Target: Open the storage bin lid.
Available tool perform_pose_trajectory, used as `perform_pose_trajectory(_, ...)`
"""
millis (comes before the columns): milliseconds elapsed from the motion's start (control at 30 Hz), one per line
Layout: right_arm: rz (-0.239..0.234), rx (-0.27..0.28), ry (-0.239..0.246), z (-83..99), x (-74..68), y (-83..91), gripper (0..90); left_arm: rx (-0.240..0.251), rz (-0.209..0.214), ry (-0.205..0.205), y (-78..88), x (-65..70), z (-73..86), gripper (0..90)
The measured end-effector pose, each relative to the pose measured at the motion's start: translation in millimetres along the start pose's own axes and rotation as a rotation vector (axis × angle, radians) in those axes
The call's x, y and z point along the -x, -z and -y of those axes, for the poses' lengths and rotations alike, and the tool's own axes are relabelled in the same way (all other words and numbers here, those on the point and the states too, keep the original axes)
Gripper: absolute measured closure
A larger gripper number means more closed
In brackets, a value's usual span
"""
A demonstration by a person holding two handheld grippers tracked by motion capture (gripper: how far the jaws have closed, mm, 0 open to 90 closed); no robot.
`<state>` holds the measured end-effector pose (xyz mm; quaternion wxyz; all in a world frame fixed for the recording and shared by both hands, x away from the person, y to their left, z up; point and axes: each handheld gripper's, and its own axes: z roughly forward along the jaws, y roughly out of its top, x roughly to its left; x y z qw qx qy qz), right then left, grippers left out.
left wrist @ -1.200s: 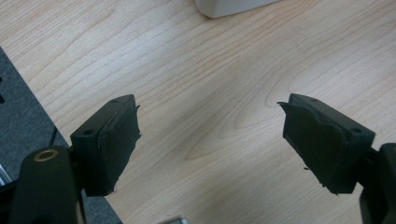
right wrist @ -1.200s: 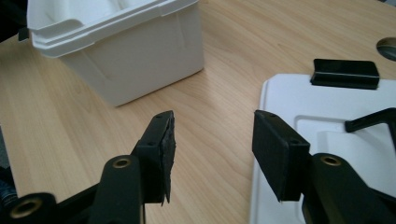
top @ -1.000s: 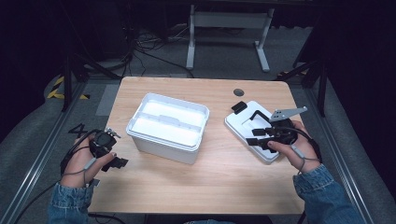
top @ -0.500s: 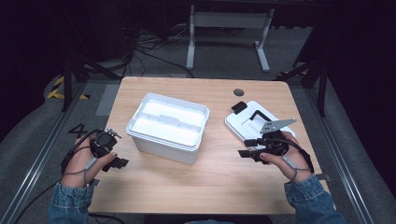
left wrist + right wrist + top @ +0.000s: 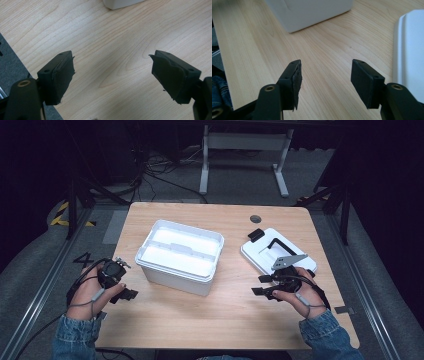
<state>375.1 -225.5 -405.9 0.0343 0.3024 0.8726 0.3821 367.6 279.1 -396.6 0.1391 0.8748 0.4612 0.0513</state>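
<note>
The white lid, flat with a black handle on top, lies on the wooden table right of the open white box, apart from it. A second ago the right gripper hovered over the lid; it has since drawn back toward the person and sunk just off the lid's near edge, its jaws just opening, nothing between them. The left gripper has kept its place near the table's left edge, jaws apart over bare wood.

My right gripper view crops the white plastic storage box at the top and the flat white lid at the right edge; what the box holds stays unclear.
</note>
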Motion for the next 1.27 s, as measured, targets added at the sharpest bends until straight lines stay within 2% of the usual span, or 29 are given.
perform_pose_trajectory(133,-0.003,-0.017,-0.011,4.6,1.7,-6.8,42.7,-0.003,0.002,0.011,-0.5,0.8,-0.2,19.0)
perform_pose_trajectory(267,0.007,-0.037,-0.014,10.3,3.5,-15.4,42.5,-0.006,-0.003,-0.006,-0.8,-0.8,-0.4,19.1)
perform_pose_trajectory(533,0.012,-0.054,-0.012,20.8,3.0,-31.0,40.9,-0.006,-0.003,-0.009,-2.1,-0.7,-0.8,19.1)
perform_pose_trajectory(633,0.021,-0.062,0.007,24.1,2.3,-35.8,40.5,-0.007,0.0,-0.007,-2.7,0.2,-1.0,19.0)
perform_pose_trajectory(667,0.021,-0.062,0.007,24.1,2.3,-35.8,40.5,-0.014,-0.012,-0.025,-2.5,-0.2,-1.6,19.0)
perform_pose_trajectory(767,0.032,-0.069,0.019,27.9,0.6,-40.2,39.6,-0.017,0.004,-0.014,-4.1,2.0,-1.9,19.0)
perform_pose_trajectory(1133,0.063,-0.075,0.094,33.9,-5.6,-54.5,37.1,-0.019,0.002,-0.022,-5.0,0.5,-2.6,18.9)
perform_pose_trajectory(1200,0.068,-0.084,0.103,35.5,-6.2,-57.4,35.3,-0.011,0.001,-0.012,-4.7,-0.4,-2.9,18.9)
perform_pose_trajectory(1267,0.077,-0.068,0.108,36.7,-6.6,-58.8,34.5,-0.009,0.0,-0.011,-4.6,-0.9,-3.1,18.9)
